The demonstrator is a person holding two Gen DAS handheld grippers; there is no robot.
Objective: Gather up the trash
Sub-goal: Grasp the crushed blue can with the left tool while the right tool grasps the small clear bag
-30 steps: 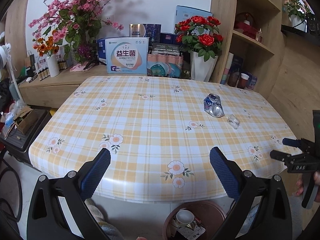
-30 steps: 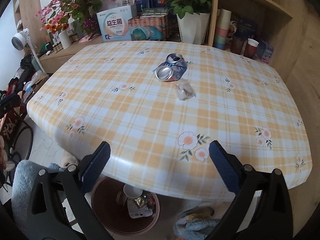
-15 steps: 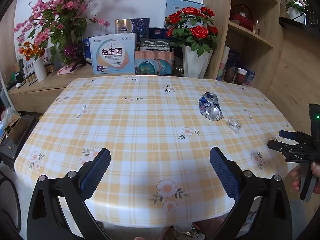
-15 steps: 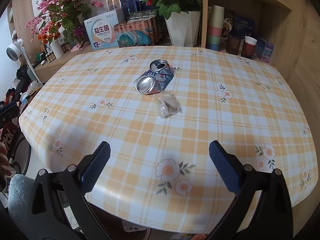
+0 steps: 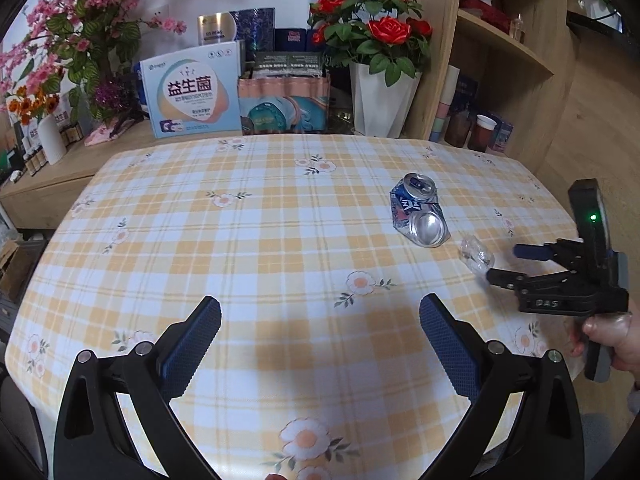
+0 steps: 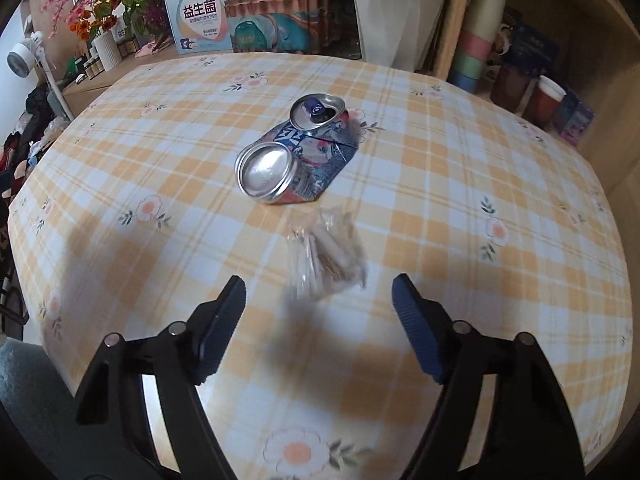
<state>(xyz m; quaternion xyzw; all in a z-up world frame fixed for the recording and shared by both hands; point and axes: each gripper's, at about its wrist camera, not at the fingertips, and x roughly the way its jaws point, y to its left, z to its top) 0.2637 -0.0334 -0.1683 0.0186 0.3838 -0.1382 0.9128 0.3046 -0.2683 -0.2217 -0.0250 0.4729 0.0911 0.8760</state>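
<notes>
Wrapper point(image 6: 326, 254), right gripper point(image 6: 319, 312) narrowing, unpinched

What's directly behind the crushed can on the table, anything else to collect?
Behind the crushed can only bare checked tablecloth shows, up to the boxes and white vase past the table. The strip right against the can's far side is hidden.

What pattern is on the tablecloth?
The tablecloth has an orange-and-white plaid with small flowers, clearest in the left wrist view.
</notes>
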